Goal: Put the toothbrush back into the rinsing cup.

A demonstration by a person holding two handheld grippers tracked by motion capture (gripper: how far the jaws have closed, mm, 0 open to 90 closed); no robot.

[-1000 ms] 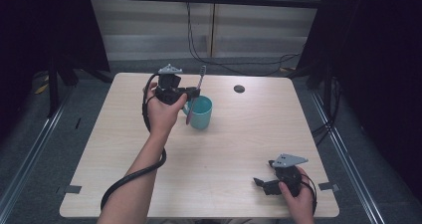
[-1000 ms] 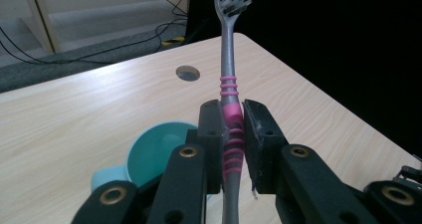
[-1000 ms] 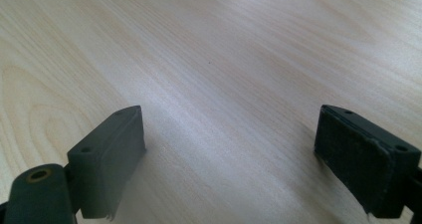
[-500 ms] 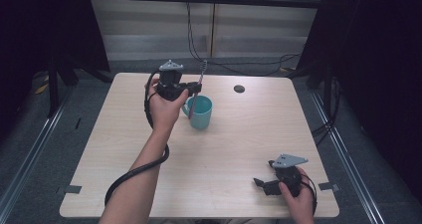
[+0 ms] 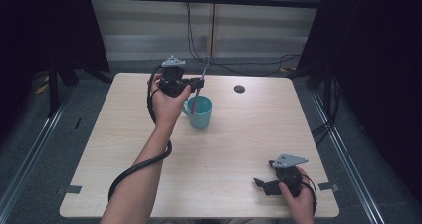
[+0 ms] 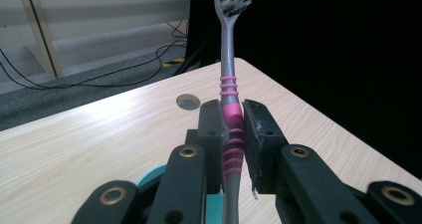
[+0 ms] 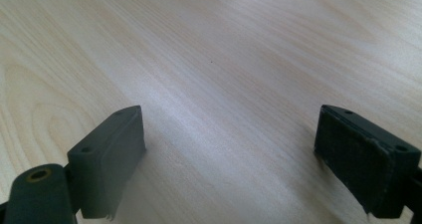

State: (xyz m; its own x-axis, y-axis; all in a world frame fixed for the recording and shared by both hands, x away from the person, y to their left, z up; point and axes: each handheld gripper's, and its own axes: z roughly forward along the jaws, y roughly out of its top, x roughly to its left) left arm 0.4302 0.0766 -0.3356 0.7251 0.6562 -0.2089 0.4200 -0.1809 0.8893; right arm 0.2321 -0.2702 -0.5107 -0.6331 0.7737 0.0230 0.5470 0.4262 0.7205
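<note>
A grey toothbrush (image 6: 232,114) with pink grip rings stands nearly upright, bristles at the top. My left gripper (image 6: 233,129) is shut on its handle. In the high view the left gripper (image 5: 195,84) holds the toothbrush (image 5: 201,77) above a teal mug (image 5: 200,112) at the table's back middle, and the handle's lower end reaches into the mug. A bit of teal rim (image 6: 152,176) peeks out below the jaws. My right gripper (image 5: 260,183) rests low near the table's front right corner. Its pads (image 7: 112,149) stand wide apart over bare wood, open with nothing between them.
A small dark round disc (image 5: 239,89) lies on the light wood table (image 5: 234,144) behind and right of the mug, also seen as the disc (image 6: 188,102). Black curtains flank the table. Cables run on the floor behind it.
The left hand has shifted slightly, tilting the toothbrush over the mug. The right gripper has stayed where it was.
</note>
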